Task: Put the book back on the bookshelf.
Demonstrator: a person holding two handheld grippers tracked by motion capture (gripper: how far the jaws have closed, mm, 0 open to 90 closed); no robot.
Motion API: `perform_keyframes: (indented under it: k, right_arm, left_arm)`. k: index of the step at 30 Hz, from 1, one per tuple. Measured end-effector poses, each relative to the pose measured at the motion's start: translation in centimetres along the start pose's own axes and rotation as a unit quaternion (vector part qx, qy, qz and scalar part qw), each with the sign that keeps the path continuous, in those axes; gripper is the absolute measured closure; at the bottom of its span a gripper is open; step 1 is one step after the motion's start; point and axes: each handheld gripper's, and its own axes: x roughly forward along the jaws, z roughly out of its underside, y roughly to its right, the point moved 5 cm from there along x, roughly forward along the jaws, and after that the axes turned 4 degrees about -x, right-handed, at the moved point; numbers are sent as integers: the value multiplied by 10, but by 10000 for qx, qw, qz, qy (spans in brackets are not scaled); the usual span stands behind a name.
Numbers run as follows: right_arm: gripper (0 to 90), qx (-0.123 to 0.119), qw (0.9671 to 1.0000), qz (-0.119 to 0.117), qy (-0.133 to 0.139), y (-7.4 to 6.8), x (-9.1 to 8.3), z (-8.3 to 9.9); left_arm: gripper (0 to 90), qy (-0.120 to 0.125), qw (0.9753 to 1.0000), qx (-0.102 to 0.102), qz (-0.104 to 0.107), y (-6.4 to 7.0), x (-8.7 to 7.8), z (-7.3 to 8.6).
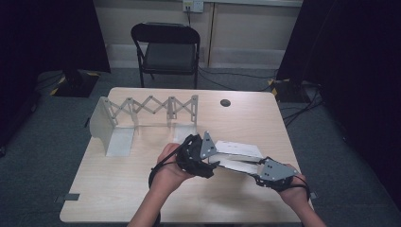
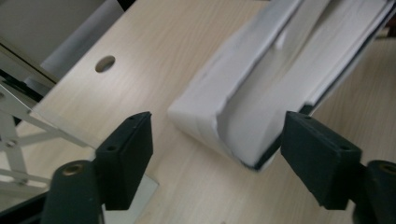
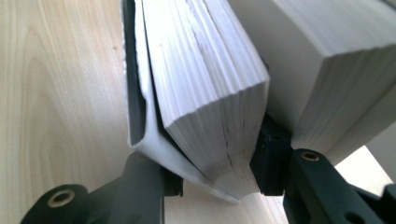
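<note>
The white book (image 1: pixel 239 156) lay on the pale wooden counter (image 1: pixel 118 189), just in front of and to the right of the expanding book rack (image 1: pixel 142 116), with a second block of pages (image 3: pixel 336 60) close beside it. The right claw (image 1: pixel 257 171) was clenched on one end of the book, its jaws pressing the cover and a thick wedge of pages together, as the right gripper view showed from close up with the page edges (image 3: pixel 210 116) fanned and slightly bowed. The left claw (image 1: pixel 213 158) stood released at the book's end nearer the rack; in the left gripper view its jaws were spread wide on either side of the corner of the book (image 2: pixel 243 107), the right-hand jaw touching or nearly touching the dark edge of the cover, the other well clear. The book looked fairly heavy for its size and far from stiff: a soft cover over loose pages that would sag, splay or slide out if it were lifted by one end alone. The cover seemed smooth, perhaps slippery. The safest hold would probably be across the full thickness near the spine, squeezing both covers shut, with one claw at each end so the weight was shared and the block stayed closed on its way toward the rack.
</note>
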Motion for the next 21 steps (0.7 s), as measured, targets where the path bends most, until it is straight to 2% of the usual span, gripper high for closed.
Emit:
perform_keyframes:
  k: [1, 4, 8, 12, 16, 19, 21]
  right_arm:
    - [614, 10, 10000, -35, -27, 1, 0, -1]
    - [615, 97, 9999, -111, -78, 4, -1, -3]
    - [624, 288, 9993, -244, -74, 12, -4, -5]
    - [637, 434, 9980, -443, -106, 19, -9, -9]
    - [644, 561, 9964, -629, -129, 24, -13, -12]
    - [648, 655, 9950, -739, -152, 26, -16, -13]
    - [652, 695, 9943, -785, -173, 28, -17, -14]
  left_arm:
    - [233, -58, 10000, -58, 38, 1, 2, 8]
    - [231, 120, 9991, -362, 171, -1, 3, 18]
    - [201, 90, 9983, -530, 239, -3, 8, 37]
    - [199, 52, 9963, -771, 382, -2, 19, 56]
    - [198, -78, 9930, -1060, 520, 2, 38, 79]
    - [199, -179, 9916, -1151, 569, 4, 47, 87]
    - [199, -268, 9916, -1138, 561, 7, 53, 92]
